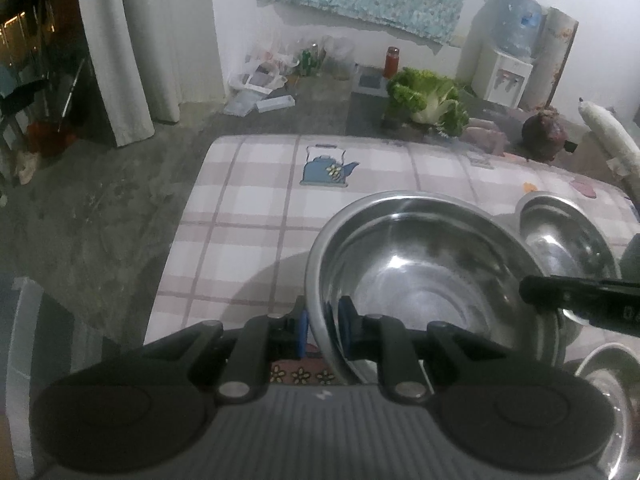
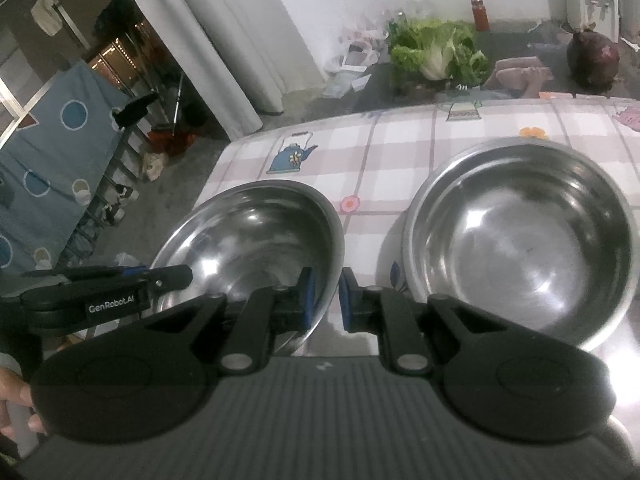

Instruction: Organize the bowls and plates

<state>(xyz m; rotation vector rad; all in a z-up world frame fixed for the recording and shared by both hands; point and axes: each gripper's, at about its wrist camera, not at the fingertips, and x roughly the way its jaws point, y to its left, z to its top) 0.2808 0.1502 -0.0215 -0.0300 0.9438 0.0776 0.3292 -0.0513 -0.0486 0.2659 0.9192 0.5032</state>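
Plastic-looking checked cloth, pale pink and white with a blue kettle print [image 1: 328, 168], covers the worktop [image 1: 248, 240], the largest thing in both views. On it sits a wide steel bowl [image 2: 520, 240], resting flat at about three o'clock in the right wrist view and not yet stacked with anything. Beside it, at about nine o'clock from that bowl, a second steel bowl [image 2: 256, 236] hangs tilted, its near rim pinched on two sides. In the left wrist view the same held bowl [image 1: 424, 272] fills the middle, with the resting bowl [image 1: 568, 240] behind it at two o'clock and the rim of what may be another steel dish [image 1: 604, 368] at four o'clock, too cut off to name.

The left gripper [image 1: 324, 332] has its blue-padded fingers [image 1: 303, 330] clenched on the bowl's rim, one pad outside and one inside. The right gripper [image 2: 326, 300] is likewise clenched on the opposite rim, and each gripper shows in the other's view as a black bar at the bowl's edge.

Judging by this, the task is at an early-to-middle point: one bowl is in a two-sided grip, apparently raised off the cloth, and nesting it into the resting bowl looks like the likely next step. No stack is visible yet, and no plates can be seen. Lettuce [image 2: 440, 52] lies beyond the worktop at twelve o'clock.
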